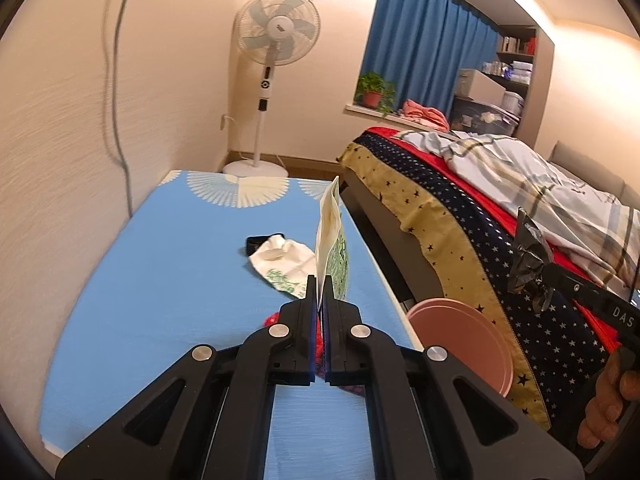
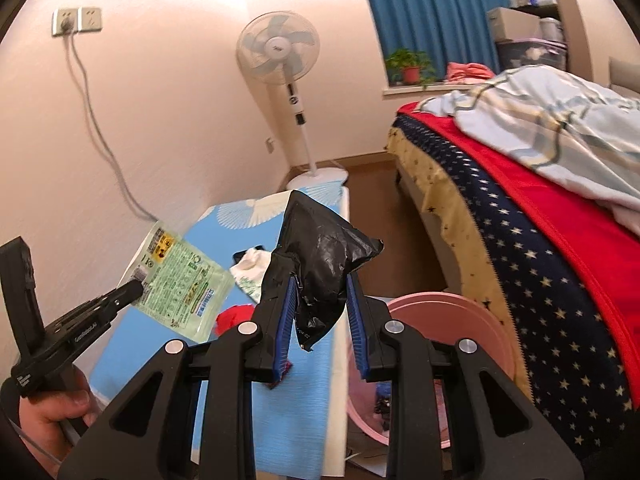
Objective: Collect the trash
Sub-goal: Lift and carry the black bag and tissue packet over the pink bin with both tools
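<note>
Jaws first: the left gripper (image 1: 319,284) is clamped tight on the bottom edge of a green-printed snack packet (image 1: 330,236), which stands upright and edge-on at mid-frame in its own view. The right gripper (image 2: 320,284) stands part open with a crumpled black plastic wrapper (image 2: 320,256) caught between its blue pads; the left pad presses the wrapper, but I cannot tell whether the right pad touches it.

Below both lies a desk (image 1: 160,264) under a light blue cloth with white fan patterns, pushed against a cream wall. On it rest a white cloth with a green print (image 1: 284,264) and, partly hidden behind the jaws, something red (image 2: 234,316). A pink bin (image 2: 460,320) sits in the gap between the desk and a bed (image 2: 540,248) with a starry navy cover, a red blanket and a pale checked quilt. A white standing fan (image 1: 276,32) occupies the far corner, with blue curtains (image 1: 424,40) and a potted plant (image 1: 374,90) on the sill at upper right.

Only the right view shows the packet's printed face, at left of frame, the wall sockets (image 2: 76,20) at upper left, and the hand (image 2: 52,412) holding the left tool. Only the left view shows the wrapper from the side, at right edge, above the bed.
</note>
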Demonstrator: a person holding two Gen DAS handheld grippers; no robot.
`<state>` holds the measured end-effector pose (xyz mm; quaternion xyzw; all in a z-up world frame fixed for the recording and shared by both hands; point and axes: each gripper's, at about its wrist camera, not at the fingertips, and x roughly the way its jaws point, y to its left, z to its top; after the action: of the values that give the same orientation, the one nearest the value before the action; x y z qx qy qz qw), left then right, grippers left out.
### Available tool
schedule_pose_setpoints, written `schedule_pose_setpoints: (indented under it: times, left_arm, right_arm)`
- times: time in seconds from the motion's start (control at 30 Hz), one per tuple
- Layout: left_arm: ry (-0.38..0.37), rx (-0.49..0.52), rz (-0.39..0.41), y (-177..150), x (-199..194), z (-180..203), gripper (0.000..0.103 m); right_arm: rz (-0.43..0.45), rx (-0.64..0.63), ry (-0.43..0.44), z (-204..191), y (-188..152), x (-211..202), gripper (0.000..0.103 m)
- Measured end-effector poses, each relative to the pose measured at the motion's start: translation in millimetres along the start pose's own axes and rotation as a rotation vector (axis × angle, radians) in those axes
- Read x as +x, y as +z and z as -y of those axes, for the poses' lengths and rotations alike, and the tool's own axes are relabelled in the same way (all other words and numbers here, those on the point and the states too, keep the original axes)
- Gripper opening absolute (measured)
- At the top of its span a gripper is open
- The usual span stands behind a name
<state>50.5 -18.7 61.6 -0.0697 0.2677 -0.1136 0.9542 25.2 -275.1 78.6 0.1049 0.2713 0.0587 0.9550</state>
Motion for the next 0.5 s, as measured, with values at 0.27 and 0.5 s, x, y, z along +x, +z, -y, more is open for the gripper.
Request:
schedule_pose_setpoints:
  times: [0.27,0.5]
  left_arm:
    - [-0.035,0.024,0.0,-2.8,7.8,16.5,0.002]
    - [-0.064,0.04,-0.006,-5.8,17.1,29.5,0.002]
  right_arm:
    - [0.012,0.04,-0.06,22.2,-10.9,2.5,0.026]
    - [0.023,0.063,-0.093,31.8,-9.6,4.9,0.026]
